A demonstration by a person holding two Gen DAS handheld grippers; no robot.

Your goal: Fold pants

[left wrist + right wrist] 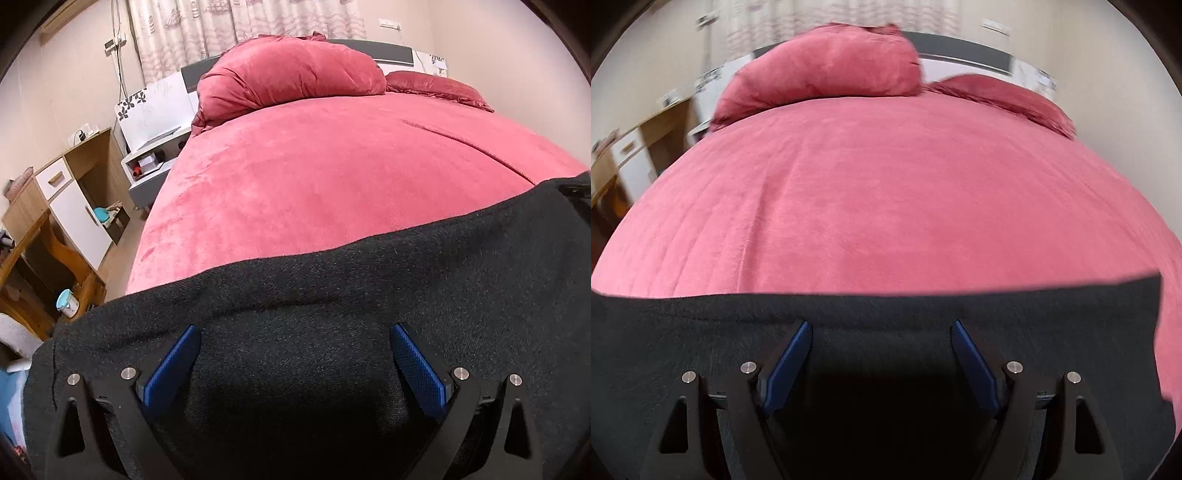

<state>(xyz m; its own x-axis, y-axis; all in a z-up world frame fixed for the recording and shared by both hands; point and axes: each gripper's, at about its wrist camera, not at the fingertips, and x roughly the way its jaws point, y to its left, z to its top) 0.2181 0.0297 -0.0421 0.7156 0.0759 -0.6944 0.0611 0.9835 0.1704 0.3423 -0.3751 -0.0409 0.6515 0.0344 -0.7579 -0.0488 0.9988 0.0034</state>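
The black pants lie flat on the pink bed cover, across the near edge of the bed. My left gripper is open, its blue pads spread wide just above the black cloth, holding nothing. In the right wrist view the same black pants fill the bottom, with their right edge at the far right. My right gripper is open too, low over the cloth and empty. The right wrist view is blurred.
A pink folded duvet and a red pillow lie at the head of the bed. A wooden cabinet, a white nightstand and a wooden chair stand left of the bed.
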